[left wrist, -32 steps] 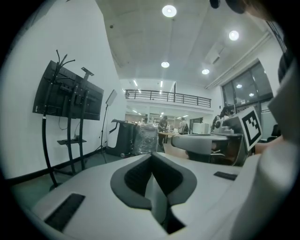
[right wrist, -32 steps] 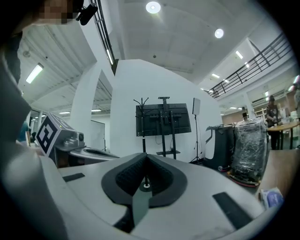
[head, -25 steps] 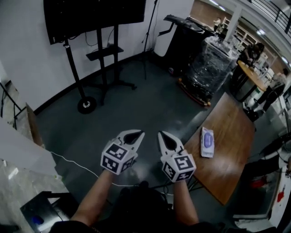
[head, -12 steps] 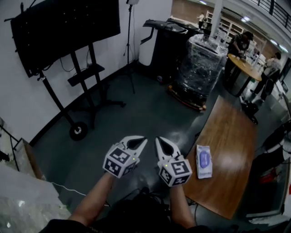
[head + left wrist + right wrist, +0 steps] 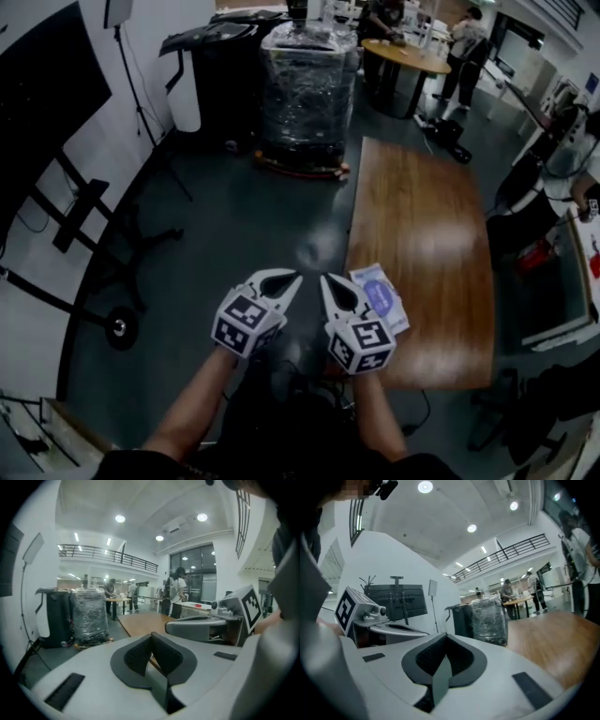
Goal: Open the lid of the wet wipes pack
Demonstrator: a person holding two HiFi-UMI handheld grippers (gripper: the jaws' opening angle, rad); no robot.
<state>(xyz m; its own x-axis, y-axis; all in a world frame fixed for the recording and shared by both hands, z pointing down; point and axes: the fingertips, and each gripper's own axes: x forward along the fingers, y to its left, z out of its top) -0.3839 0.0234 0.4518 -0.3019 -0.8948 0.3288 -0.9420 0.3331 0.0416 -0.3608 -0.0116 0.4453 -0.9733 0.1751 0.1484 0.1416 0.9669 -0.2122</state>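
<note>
The wet wipes pack [image 5: 380, 294], white with a blue oval lid, lies flat at the near left corner of the wooden table [image 5: 427, 225]. My right gripper [image 5: 324, 277] hangs over the floor just left of the pack, apart from it, with its jaws shut and nothing between them. My left gripper [image 5: 296, 276] is beside it, further left, also shut and empty. In the left gripper view the pads [image 5: 161, 651] meet and the table [image 5: 139, 621] lies ahead. The right gripper view shows its pads [image 5: 429, 656] together and the table [image 5: 555, 641] at the right; the pack is hidden there.
A pallet wrapped in plastic film [image 5: 307, 89] stands beyond the table's far left end, with a black machine [image 5: 217, 58] beside it. A wheeled screen stand [image 5: 89, 211] is at the left. People stand at a round table [image 5: 405, 54] far back. Cables lie near my feet.
Both grippers have swung across the room toward the wooden table, staying shut and side by side. The pack, earlier well right of the right gripper, now lies just beside it.
</note>
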